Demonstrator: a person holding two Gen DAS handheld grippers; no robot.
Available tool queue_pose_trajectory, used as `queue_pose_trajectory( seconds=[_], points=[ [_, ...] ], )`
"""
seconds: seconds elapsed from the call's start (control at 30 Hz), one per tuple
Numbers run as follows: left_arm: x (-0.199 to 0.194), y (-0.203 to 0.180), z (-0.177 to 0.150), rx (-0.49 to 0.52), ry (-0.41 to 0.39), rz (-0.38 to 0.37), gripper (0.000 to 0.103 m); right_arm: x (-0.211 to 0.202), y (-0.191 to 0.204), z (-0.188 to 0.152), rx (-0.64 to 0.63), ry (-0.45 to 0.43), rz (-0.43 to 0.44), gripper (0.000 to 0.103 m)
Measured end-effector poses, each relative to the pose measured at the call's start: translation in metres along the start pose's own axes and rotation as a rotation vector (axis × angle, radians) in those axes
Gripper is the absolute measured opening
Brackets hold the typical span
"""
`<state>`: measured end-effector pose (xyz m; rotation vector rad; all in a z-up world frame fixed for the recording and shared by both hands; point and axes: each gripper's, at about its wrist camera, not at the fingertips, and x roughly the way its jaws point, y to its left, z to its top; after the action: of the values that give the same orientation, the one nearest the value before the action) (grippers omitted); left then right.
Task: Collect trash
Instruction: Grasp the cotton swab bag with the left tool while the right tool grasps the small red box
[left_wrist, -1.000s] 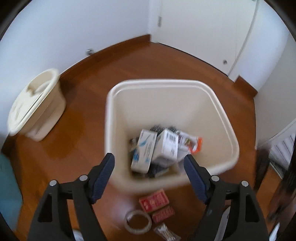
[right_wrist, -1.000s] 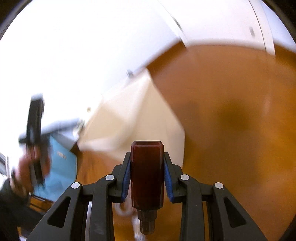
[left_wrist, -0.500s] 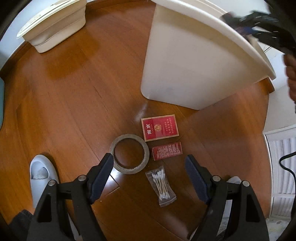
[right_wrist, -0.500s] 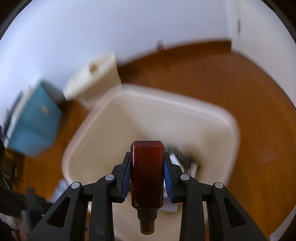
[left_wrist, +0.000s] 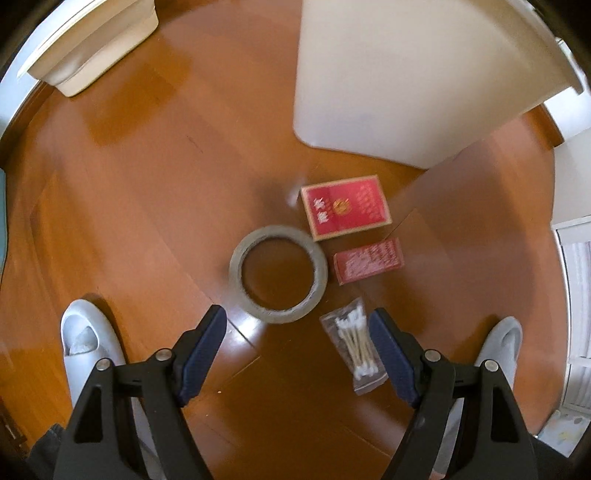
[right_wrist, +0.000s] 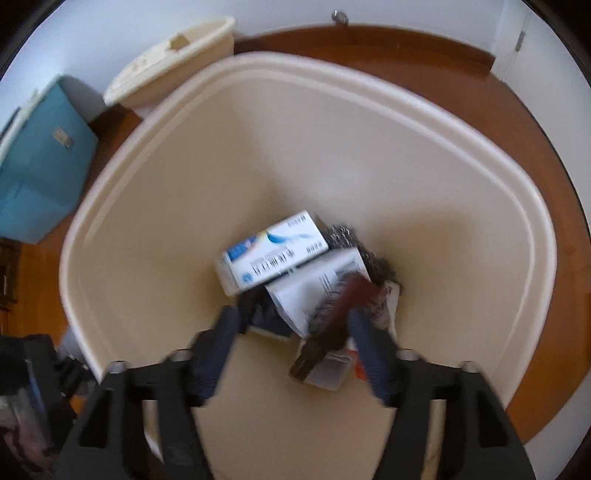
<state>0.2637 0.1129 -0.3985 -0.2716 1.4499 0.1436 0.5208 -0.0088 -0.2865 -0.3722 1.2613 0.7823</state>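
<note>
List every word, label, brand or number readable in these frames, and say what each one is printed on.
None can be read as text.
Large red box: white characters and a gold emblem, blurred.
Small red box: fine print, too small and blurred.
White and blue carton in the bin: blue logo, lines of print and digits along its edge, blurred.
White packet beneath the carton: dark print, blurred.
Teal box: small label, unreadable.

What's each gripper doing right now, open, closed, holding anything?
Left gripper: open, empty.
Right gripper: jaws opening, dark brown glass bottle blurred between them, not gripped.
</note>
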Motion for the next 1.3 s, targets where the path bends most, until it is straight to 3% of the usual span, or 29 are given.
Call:
queue_pose_trajectory(
  seconds=[0.1, 0.2, 0.27, 0.33, 0.43, 0.47, 0.53, 0.6, 0.7, 1.0, 1.1, 1.17, 1.23, 1.3],
  points=[
    [0.011, 0.007, -0.005, -0.036, 0.042, -0.014, 0.079, -0.046, 0.008, -0.01, 0.027, -0.201, 0.086, 0.07],
    [0.016, 0.017, -0.01, -0.084, 0.058, -0.007, 0.079, -0.107, 0.022, -0.043, -0.028, -0.465, 0.15, 0.07],
    [0.019, 0.023, -0.014, -0.097, 0.063, 0.001, 0.079, -0.128, 0.032, -0.069, -0.075, -0.55, 0.181, 0.071],
    [0.022, 0.026, -0.017, -0.106, 0.063, 0.008, 0.079, -0.131, 0.044, -0.097, -0.137, -0.564, 0.24, 0.072],
    [0.027, 0.028, -0.022, -0.105, 0.067, 0.018, 0.079, -0.098, 0.073, -0.136, -0.274, -0.459, 0.294, 0.072],
    [0.029, 0.029, -0.024, -0.1, 0.069, 0.022, 0.079, -0.073, 0.085, -0.148, -0.34, -0.389, 0.288, 0.072],
    [0.034, 0.028, -0.029, -0.083, 0.075, 0.04, 0.079, -0.021, 0.104, -0.166, -0.457, -0.273, 0.219, 0.066],
    [0.04, 0.028, -0.033, -0.075, 0.083, 0.051, 0.079, 0.038, 0.117, -0.187, -0.577, -0.155, 0.144, 0.052],
    [0.048, 0.03, -0.04, -0.079, 0.109, 0.054, 0.079, 0.107, 0.133, -0.217, -0.72, -0.019, 0.088, 0.05],
    [0.061, 0.02, -0.054, -0.002, 0.118, 0.066, 0.079, 0.154, 0.144, -0.23, -0.884, 0.017, -0.006, 0.049],
    [0.064, 0.009, -0.054, 0.027, 0.107, 0.004, 0.079, 0.163, 0.154, -0.232, -0.944, 0.03, -0.021, 0.049],
    [0.068, 0.004, -0.055, 0.048, 0.114, 0.006, 0.079, 0.17, 0.161, -0.235, -0.985, 0.034, -0.038, 0.047],
    [0.071, 0.003, -0.055, 0.048, 0.119, 0.004, 0.079, 0.178, 0.164, -0.239, -1.012, 0.053, -0.048, 0.035],
    [0.074, 0.002, -0.054, 0.052, 0.114, -0.002, 0.079, 0.181, 0.164, -0.239, -0.991, 0.069, -0.018, 0.031]
  ],
)
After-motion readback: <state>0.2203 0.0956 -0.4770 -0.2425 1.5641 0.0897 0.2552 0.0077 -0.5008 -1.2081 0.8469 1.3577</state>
